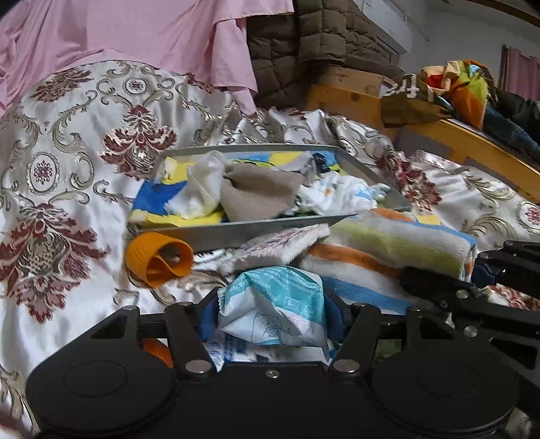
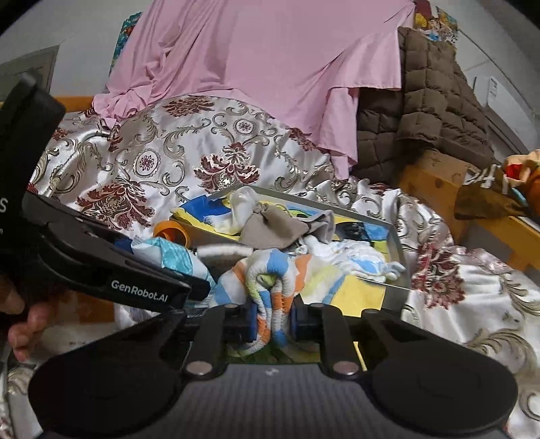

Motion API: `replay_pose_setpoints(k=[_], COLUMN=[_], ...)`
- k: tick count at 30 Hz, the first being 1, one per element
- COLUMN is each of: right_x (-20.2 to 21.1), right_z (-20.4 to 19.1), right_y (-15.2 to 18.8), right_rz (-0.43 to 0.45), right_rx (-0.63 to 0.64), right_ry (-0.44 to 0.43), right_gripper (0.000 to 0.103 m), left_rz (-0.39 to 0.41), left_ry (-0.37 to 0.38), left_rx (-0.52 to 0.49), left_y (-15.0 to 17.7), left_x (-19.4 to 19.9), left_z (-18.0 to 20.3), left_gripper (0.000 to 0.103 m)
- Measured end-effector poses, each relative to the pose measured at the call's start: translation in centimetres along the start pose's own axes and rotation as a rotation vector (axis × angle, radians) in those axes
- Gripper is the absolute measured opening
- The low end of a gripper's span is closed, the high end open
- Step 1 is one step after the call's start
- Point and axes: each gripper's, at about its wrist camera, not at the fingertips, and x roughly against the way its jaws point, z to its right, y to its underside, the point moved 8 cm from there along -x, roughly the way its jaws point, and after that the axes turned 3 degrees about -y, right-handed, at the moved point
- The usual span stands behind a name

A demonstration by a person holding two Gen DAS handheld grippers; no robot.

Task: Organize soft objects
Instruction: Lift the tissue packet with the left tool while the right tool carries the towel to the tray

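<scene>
My left gripper (image 1: pixel 273 314) is shut on a crumpled white and teal tissue packet (image 1: pixel 273 293), squeezed between its blue pads. The same packet (image 2: pixel 168 256) shows in the right wrist view, held low on the left. My right gripper (image 2: pixel 274 320) is shut on a bunched fold of a striped orange, blue and white towel (image 2: pixel 266 270). The rest of that towel (image 1: pixel 388 250) lies against the front of a grey tray (image 1: pixel 236 233). The tray (image 2: pixel 401 260) holds a grey-brown cloth (image 1: pixel 260 192), white cloths and a blue and yellow cloth.
Everything rests on a floral satin bedcover (image 1: pixel 67 135). An orange ribbed cup (image 1: pixel 158 260) lies on its side left of the tray. Behind are a pink sheet (image 1: pixel 135 30), a brown quilted jacket (image 1: pixel 303 44), a wooden bed frame (image 1: pixel 438 135) and colourful clothes (image 1: pixel 465 84). A hand (image 2: pixel 23 320) shows.
</scene>
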Motion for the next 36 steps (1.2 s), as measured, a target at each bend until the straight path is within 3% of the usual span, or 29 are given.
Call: replay_pose_setpoints(k=[13, 23, 30, 36], right_x=[7.8, 13.8, 17.7, 18.8], right_z=[1.4, 2.0, 3.3, 4.4], right_y=[-0.5, -1.4, -5.5, -12.3], right_rz=[0.063, 0.093, 0.102, 0.093], right_rx=[-0.048, -0.064, -0.042, 0.000], right_ry=[0.022, 0.036, 0.009, -0.021], right_gripper=[0.018, 0.018, 0.018, 0.018], left_rz=[0.019, 0.103, 0.176, 0.214], left_ry=[0.005, -0.018, -0.051, -0.070], left_rx=[0.111, 0.079, 0.099, 0.191], left_y=[0.1, -0.6, -3.2, -6.6], left_x=[6.2, 12.4, 16.5, 18.8], left_z=[1.0, 4.0, 4.8, 4.0], left_gripper=[0.063, 0.063, 0.063, 0.063])
